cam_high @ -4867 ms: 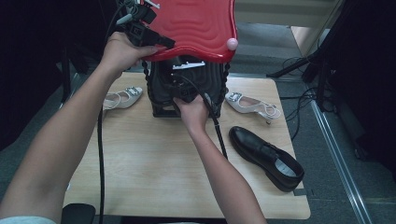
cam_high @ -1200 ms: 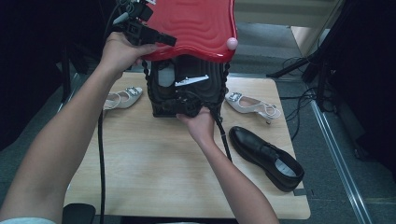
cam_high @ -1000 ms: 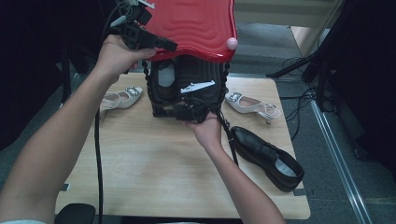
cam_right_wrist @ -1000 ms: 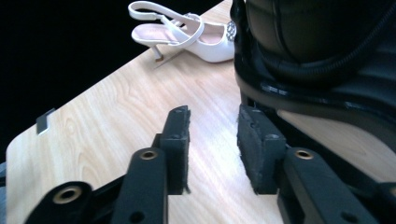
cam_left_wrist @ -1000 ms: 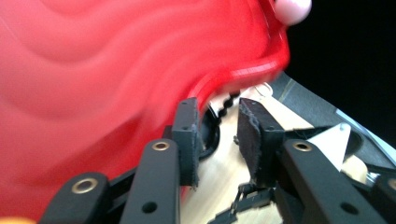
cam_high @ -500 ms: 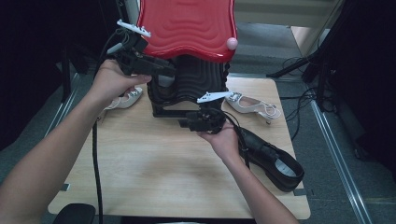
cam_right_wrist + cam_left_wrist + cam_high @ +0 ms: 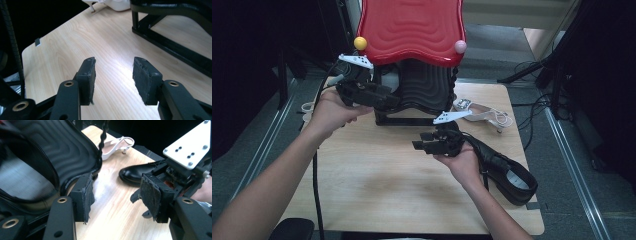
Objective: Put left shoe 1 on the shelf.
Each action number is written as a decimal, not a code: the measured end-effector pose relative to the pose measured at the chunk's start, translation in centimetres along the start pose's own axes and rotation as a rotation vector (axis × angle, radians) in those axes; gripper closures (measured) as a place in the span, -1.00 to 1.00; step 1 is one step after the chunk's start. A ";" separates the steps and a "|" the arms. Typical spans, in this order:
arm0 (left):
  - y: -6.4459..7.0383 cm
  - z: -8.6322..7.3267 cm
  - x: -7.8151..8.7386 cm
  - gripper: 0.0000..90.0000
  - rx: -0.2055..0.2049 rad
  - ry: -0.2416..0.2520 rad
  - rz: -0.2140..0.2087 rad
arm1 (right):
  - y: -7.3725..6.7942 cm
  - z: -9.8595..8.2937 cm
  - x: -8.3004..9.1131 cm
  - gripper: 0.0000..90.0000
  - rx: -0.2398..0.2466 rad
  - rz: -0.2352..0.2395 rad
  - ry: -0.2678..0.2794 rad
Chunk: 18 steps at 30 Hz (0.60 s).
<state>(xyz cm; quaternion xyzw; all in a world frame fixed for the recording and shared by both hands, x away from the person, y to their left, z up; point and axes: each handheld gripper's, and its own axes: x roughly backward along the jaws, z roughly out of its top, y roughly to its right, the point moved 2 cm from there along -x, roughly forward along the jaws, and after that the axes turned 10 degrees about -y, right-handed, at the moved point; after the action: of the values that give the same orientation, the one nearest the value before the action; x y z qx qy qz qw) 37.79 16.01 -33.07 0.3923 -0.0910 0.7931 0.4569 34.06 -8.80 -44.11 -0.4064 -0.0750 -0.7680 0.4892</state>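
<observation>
The red-and-black case (image 7: 414, 45) stands upright at the top centre of the high view, its red wavy shell tilted open above the black ribbed half (image 7: 424, 87) that rests on the table (image 7: 377, 180); a yellow ball (image 7: 360, 43) and a pink ball (image 7: 460, 46) sit at the two lower corners of the red shell. The left tool (image 7: 389, 102) is just beside the case's left edge, held in the person's left hand (image 7: 329, 107), with its jaws set wide and holding nothing — in the left gripper view the black ribbed half lies close against its left pad (image 7: 85, 195). The right tool (image 7: 422, 146) hovers low over the bare table in front of the case, at frame centre, jaws also wide and empty, gripped by the right hand (image 7: 462, 162). Just behind that hand lies a black leather shoe (image 7: 504, 167), toward the lower right. A white heeled shoe (image 7: 484, 112) lies to the right of the case; another pale shoe (image 7: 307, 107) is partly hidden at the left edge of the table.
</observation>
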 end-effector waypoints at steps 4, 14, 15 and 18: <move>0.1 -1.1 -0.8 -0.03 0.016 -0.015 -0.009 | 0.1 -1.2 0.6 0.21 -0.010 -0.001 0.002; 1.1 -5.9 -3.7 -0.03 0.051 -0.029 -0.036 | 0.7 -3.9 1.8 0.21 -0.033 -0.006 -0.006; 1.1 -5.9 -3.7 -0.03 0.051 -0.029 -0.036 | 0.7 -3.9 1.8 0.21 -0.033 -0.006 -0.006; 1.1 -7.0 -4.6 -0.03 0.072 -0.040 -0.056 | 0.9 -4.6 1.9 0.21 -0.039 -0.008 -0.013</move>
<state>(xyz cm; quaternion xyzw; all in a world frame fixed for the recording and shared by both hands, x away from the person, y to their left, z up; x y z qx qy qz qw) 34.37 15.94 -40.81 0.4265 -0.0603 0.7749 0.4625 31.88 -12.94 -46.09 -0.4206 -0.0649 -0.7684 0.4779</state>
